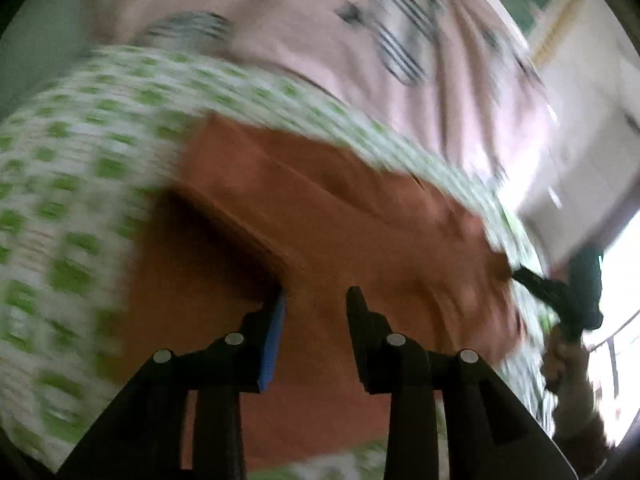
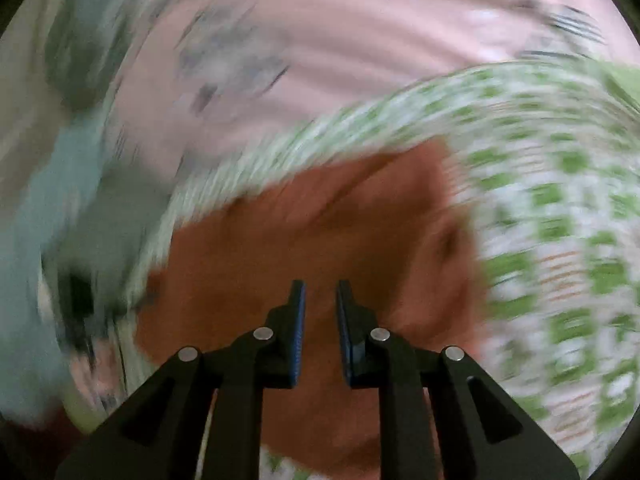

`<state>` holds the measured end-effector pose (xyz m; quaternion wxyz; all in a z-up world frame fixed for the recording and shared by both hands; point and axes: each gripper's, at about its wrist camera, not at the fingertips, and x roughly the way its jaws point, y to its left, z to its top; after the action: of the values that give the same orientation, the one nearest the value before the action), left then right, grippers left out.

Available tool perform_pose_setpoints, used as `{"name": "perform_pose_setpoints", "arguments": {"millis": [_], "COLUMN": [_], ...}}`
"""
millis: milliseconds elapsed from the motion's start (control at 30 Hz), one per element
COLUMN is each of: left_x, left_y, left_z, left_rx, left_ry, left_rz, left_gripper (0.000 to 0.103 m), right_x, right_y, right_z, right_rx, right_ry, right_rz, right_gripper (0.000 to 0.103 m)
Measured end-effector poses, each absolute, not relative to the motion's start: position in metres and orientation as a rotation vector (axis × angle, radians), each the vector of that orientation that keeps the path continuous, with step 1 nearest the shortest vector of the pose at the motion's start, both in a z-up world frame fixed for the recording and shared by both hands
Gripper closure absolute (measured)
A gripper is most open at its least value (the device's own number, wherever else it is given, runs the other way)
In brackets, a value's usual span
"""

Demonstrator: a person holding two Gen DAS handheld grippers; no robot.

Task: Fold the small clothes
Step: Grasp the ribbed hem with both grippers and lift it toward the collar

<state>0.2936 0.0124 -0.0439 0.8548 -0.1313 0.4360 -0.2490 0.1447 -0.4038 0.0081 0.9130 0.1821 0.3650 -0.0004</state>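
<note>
An orange-brown small garment [image 1: 328,216] lies on a white cloth with green squares [image 1: 72,184]. My left gripper [image 1: 316,296] is open just above the garment, with nothing between its fingers. The same garment [image 2: 320,232] fills the middle of the right wrist view. My right gripper [image 2: 320,288] is open with a narrow gap, close over the garment and empty. The right gripper [image 1: 560,292] also shows at the right edge of the left wrist view, at the garment's far side. Both views are blurred by motion.
A pink sheet with striped grey prints [image 1: 360,40] lies beyond the green-patterned cloth [image 2: 560,200]. A pale teal fabric [image 2: 52,184] shows at the left of the right wrist view. A pale wall or cabinet [image 1: 580,140] stands at the right.
</note>
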Motion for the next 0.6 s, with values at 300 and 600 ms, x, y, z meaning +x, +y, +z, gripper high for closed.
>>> {"name": "perform_pose_setpoints", "arguments": {"millis": [300, 600], "left_x": [0.347, 0.407], "left_y": [-0.027, 0.059], "left_z": [-0.064, -0.012], "left_rx": [-0.166, -0.385], "left_ry": [0.995, 0.808], "left_rz": [-0.474, -0.158], "left_gripper": [0.082, 0.044], "right_x": [0.213, 0.219], "right_y": [-0.385, -0.456], "right_z": [-0.013, 0.050], "right_rx": [0.043, 0.294], "right_ry": [0.916, 0.643], "right_rz": [-0.126, -0.361], "right_gripper": [0.088, 0.088]}}
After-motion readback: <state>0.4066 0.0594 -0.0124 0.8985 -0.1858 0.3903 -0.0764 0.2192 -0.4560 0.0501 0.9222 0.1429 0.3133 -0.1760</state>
